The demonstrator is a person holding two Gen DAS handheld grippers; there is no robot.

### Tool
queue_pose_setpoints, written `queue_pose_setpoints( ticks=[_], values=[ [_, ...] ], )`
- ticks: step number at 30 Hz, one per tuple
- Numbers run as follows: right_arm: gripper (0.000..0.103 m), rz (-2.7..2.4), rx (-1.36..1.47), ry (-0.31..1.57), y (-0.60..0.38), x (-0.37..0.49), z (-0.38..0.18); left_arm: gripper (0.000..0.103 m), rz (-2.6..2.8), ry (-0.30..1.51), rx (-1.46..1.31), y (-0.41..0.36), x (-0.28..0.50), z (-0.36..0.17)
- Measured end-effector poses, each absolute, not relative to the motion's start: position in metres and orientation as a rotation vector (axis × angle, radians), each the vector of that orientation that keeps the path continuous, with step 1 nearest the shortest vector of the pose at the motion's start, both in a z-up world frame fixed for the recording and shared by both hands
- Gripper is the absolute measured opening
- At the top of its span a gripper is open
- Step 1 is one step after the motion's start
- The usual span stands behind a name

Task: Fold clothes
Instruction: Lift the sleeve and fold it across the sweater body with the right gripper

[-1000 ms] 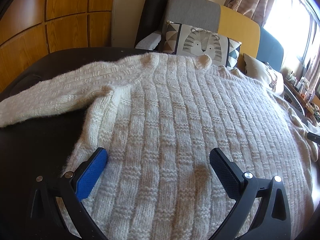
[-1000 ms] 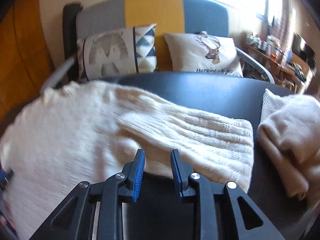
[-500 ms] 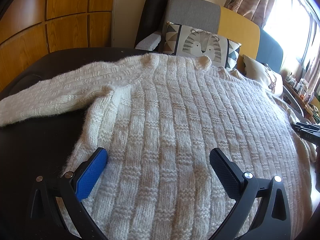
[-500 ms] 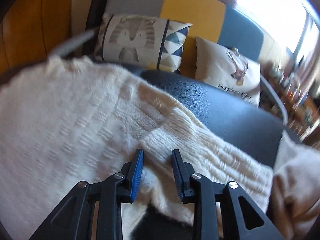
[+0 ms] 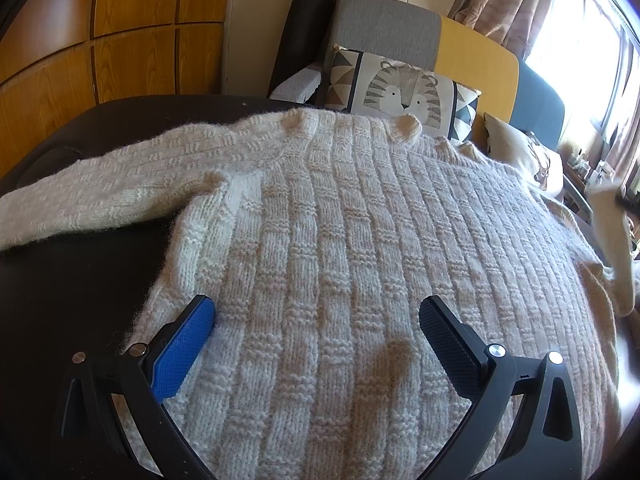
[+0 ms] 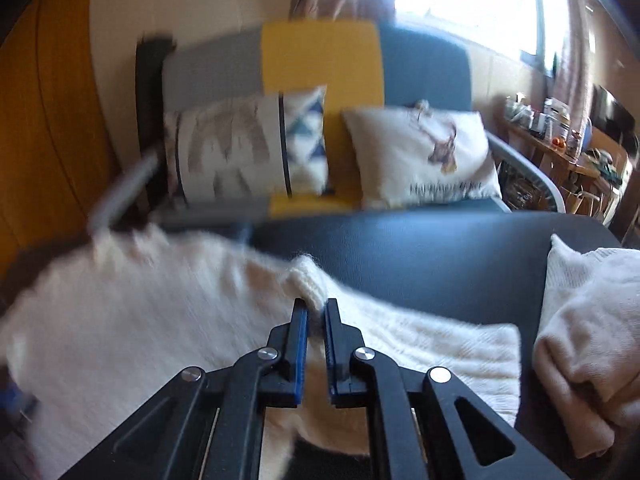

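The cream ribbed knit sweater (image 5: 340,248) lies spread flat on the dark round table (image 5: 80,280), its collar at the far edge and one sleeve stretched out to the left. The wide-spread left gripper (image 5: 316,332) hovers over its near hem. At the right, the right gripper (image 6: 316,316) closes on a fold of the sweater's other sleeve. Right of that lies a folded cream garment (image 6: 592,336). Behind the table stands a grey, yellow and blue sofa (image 6: 320,56) bearing a tiger-print cushion (image 5: 404,92) left of a deer-print cushion (image 6: 424,160).

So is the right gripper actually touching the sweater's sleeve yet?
Touching. The right wrist view shows the right gripper closing its jaws with a pinched fold of the cream sweater sleeve between the blue pads, knit bulging out above the tips.
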State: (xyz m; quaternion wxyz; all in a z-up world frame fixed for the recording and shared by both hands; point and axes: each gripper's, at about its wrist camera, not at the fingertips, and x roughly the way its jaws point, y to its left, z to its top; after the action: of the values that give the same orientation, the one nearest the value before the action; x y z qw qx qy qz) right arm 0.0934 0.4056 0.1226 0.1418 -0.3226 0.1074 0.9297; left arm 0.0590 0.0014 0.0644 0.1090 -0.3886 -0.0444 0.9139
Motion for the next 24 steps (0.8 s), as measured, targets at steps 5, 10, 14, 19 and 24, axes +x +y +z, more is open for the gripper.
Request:
queue_pose_setpoints(
  ticks=[5,10,14,19,24],
  values=[
    [0.007,2.810,-0.772,0.396,0.379,0.088,0.180,0.103,2.686,-0.136,-1.141,0.001,0.060,0.064],
    [0.007,2.973,-0.736,0.439,0.313,0.065,0.208,0.103,2.681,-0.150,-1.137,0.000,0.060,0.065],
    [0.007,3.068,-0.822,0.421,0.251,0.044,0.199,0.103,2.678,-0.162,-1.132,-0.001,0.060,0.065],
    [0.007,3.105,-1.000,0.421,0.192,0.015,0.158,0.103,2.674,-0.174,-1.127,-0.003,0.061,0.064],
    [0.020,3.042,-1.369,0.389,0.168,-0.006,0.096,0.103,2.671,-0.182,-1.122,-0.002,0.062,0.064]
  ],
)
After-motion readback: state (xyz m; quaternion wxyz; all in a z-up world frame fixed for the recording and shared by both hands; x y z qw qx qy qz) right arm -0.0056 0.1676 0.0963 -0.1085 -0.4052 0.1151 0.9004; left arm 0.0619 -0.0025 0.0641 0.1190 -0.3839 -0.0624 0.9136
